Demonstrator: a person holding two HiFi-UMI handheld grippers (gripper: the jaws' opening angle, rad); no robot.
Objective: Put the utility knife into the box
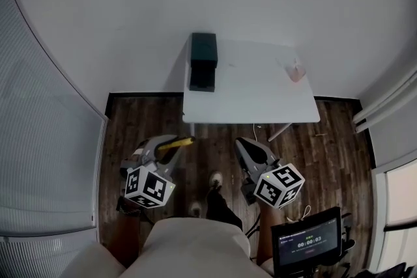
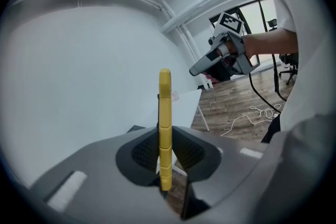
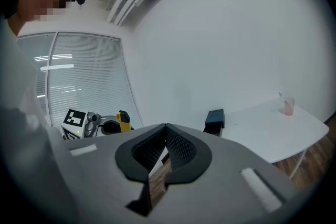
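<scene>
My left gripper [image 1: 168,143] is shut on a yellow utility knife [image 1: 184,140], which it holds over the wooden floor in front of the table. In the left gripper view the knife [image 2: 165,102] stands upright between the jaws and sticks out past them. A dark box [image 1: 202,62] sits on the back left corner of the white table [image 1: 260,97]; the right gripper view shows this box [image 3: 214,119] too. Off to the right, the right gripper [image 1: 241,141] is shut with nothing in it, its jaws [image 3: 166,126] meeting at the tips. Both grippers are short of the table.
A small pink cup [image 1: 296,72] stands at the table's back right. White walls lie behind the table, and a window with blinds [image 1: 39,140] is on the left. A screen on a stand [image 1: 306,241] is at bottom right. Cables [image 2: 247,115] lie on the floor.
</scene>
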